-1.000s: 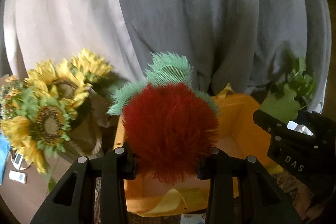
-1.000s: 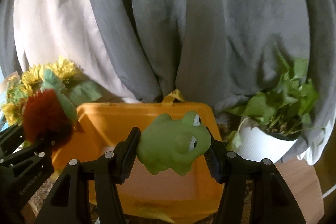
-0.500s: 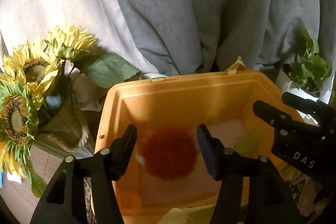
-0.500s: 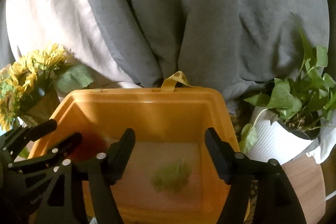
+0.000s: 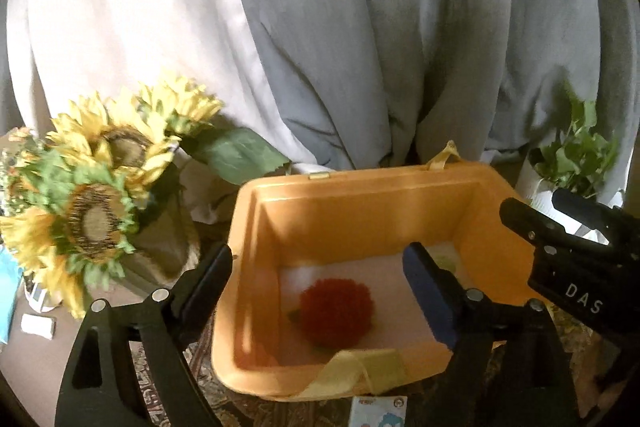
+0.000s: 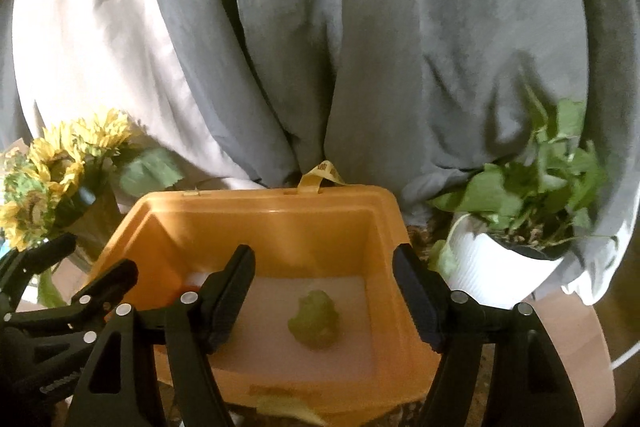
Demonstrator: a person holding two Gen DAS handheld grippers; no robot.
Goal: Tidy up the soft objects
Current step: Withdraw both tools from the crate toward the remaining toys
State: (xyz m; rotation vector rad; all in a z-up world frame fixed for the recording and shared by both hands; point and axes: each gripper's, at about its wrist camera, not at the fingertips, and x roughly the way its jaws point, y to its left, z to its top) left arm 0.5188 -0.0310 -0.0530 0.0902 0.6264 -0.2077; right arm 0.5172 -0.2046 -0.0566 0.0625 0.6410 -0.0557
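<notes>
An orange bin (image 5: 360, 195) (image 6: 256, 203) stands below both grippers. A fuzzy red plush (image 5: 337, 311) lies on its pale floor, left of centre. The green frog toy (image 6: 315, 319) lies on the floor further right; in the left wrist view only a green sliver of it (image 5: 445, 261) shows behind a finger. My left gripper (image 5: 320, 277) hangs above the bin, its jaws opening with nothing between them. My right gripper (image 6: 324, 285) stands open above the frog, empty. Each gripper shows in the other's view: the right gripper (image 5: 560, 231) and the left gripper (image 6: 76, 275).
A bunch of sunflowers (image 5: 100, 183) in a burlap-wrapped vase stands left of the bin. A leafy plant in a white pot (image 6: 516, 227) stands on the right. Grey and white curtains (image 6: 320, 47) hang behind. A patterned mat lies under the bin.
Both grippers let go: the red plush and the green frog dropped from the jaws into the bin. The left jaws spread wider still over the last half second.
</notes>
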